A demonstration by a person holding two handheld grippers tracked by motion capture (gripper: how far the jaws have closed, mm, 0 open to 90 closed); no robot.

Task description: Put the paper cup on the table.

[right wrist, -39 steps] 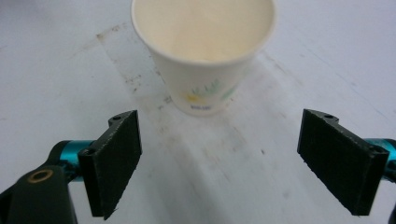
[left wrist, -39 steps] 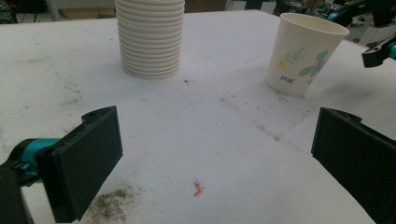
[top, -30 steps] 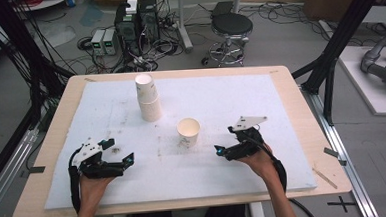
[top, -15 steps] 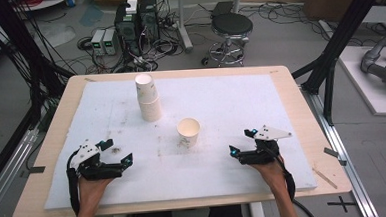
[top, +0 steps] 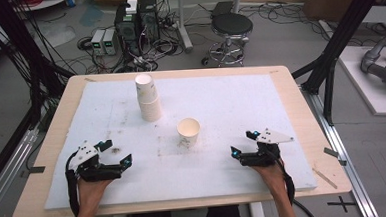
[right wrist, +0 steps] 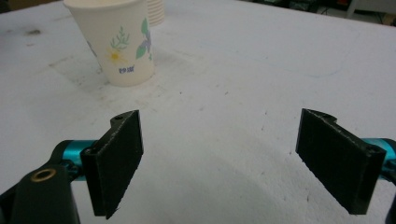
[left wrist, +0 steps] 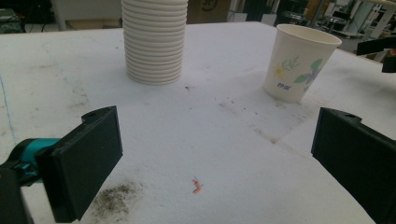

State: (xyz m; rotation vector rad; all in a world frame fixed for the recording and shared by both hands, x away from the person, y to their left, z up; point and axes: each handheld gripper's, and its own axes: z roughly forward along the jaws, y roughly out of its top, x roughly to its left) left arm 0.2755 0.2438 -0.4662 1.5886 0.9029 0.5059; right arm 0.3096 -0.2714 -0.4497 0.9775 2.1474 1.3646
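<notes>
The left gripper [top: 114, 155] rests low on the white foam mat [top: 231, 106], well to the near left of the single paper cup [top: 188, 132]. Its two flat, matte black jaws stand wide apart and hold nothing; in the left gripper view the same gripper [left wrist: 212, 158] frames bare, gritty mat with a dark smudge [left wrist: 114, 198] and a small orange scrap [left wrist: 196, 186] between the jaws.

The stack of paper cups [top: 148, 98], ribbed white rims nested tightly, stands upright beyond and to the left of the single cup, apart from it; the stack [left wrist: 154, 39] rises past the top edge of the left gripper view.

The single cup stands upright and open-mouthed near the middle of the mat, touched by neither gripper. It is a tapered cream paper cup [left wrist: 300, 63] printed with a yellow flower and green and blue leaves; the print shows again in the right gripper view [right wrist: 116, 42].

The right gripper [top: 245, 143] lies to the near right of the single cup, near but clear of it. Its ridged black jaws, on teal mounts, are spread wide and empty, and the same gripper [right wrist: 219, 161] spans plain mat.
</notes>
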